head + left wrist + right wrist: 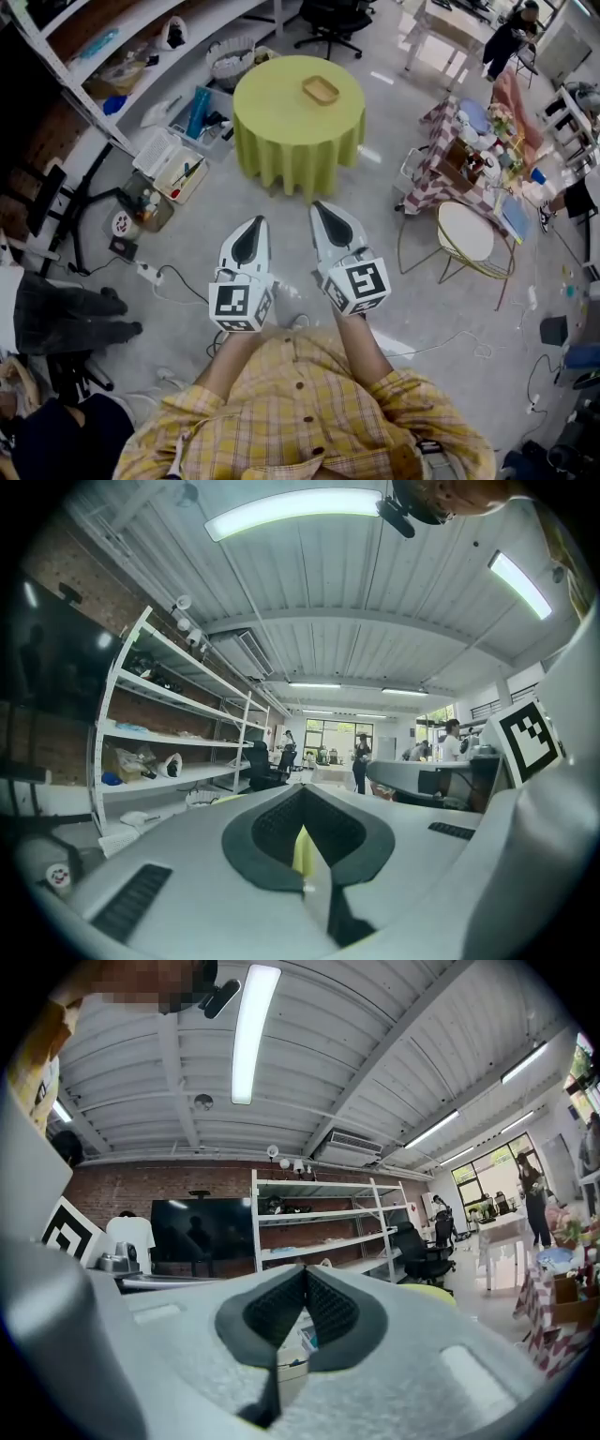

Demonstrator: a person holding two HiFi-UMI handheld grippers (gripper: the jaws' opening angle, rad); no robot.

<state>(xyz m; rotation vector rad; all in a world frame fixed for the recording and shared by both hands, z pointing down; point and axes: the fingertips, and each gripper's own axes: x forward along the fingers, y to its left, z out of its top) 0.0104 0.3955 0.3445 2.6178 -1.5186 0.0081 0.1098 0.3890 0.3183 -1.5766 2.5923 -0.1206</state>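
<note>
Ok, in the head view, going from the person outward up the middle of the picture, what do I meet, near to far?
The person's yellow plaid shirt → left gripper and right gripper, side by side → round table with green cloth → wooden tray on it → black office chair.

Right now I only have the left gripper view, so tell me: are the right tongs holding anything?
Observer: No. The right gripper view shows the right tongs shut, nothing between them.
Operator: What is ahead of them?
Observer: In the head view, a round table with a yellow-green cloth stands ahead of the right tongs and the left tongs, apart from both.
Operator: Anything on it?
Observer: One shallow wooden tray, toward its far side.
</note>
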